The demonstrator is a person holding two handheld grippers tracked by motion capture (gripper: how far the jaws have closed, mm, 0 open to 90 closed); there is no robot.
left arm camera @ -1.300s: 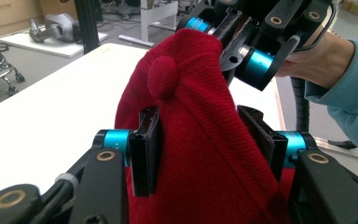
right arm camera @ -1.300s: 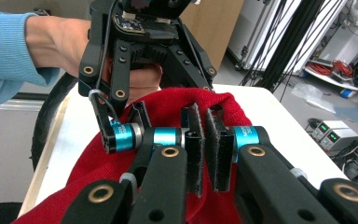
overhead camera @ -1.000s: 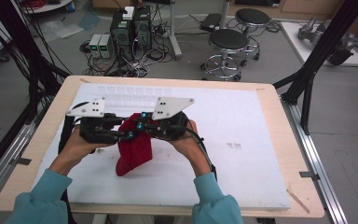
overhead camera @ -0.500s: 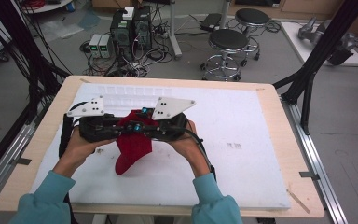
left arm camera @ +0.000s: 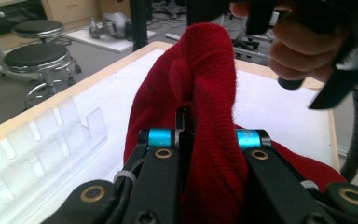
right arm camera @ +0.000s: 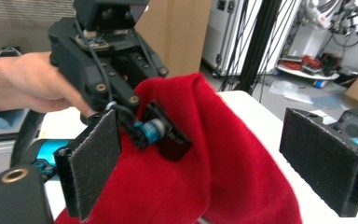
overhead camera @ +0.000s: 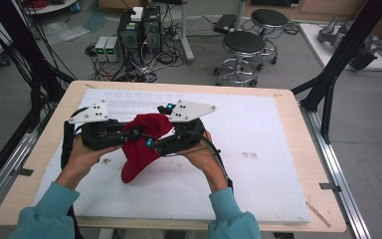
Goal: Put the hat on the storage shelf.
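Observation:
A red knitted cloth (overhead camera: 138, 152) hangs between my two grippers above the white board, its lower end resting on the board. My left gripper (overhead camera: 133, 133) is shut on a fold of it; in the left gripper view the cloth (left arm camera: 205, 70) bulges up over the closed jaws (left arm camera: 185, 123). My right gripper (overhead camera: 152, 142) faces the left one. Its jaws have just been opening and now stand wide (right arm camera: 209, 158), with the cloth (right arm camera: 228, 135) lying between the pads (right arm camera: 95, 163) and untouched by them. The left gripper's fingertip (right arm camera: 165, 133) pinches the cloth close in front.
A white foam board (overhead camera: 263, 149) covers the wooden table (overhead camera: 298, 124). A clear compartment tray (overhead camera: 129, 97) lies along the board's far edge, behind the grippers. Stools (overhead camera: 243, 45) and computer boxes (overhead camera: 139, 30) stand on the floor beyond the table.
The right gripper's jaws have opened and let go of the red cloth, which now hangs from the left gripper alone. Both hands have kept their place.

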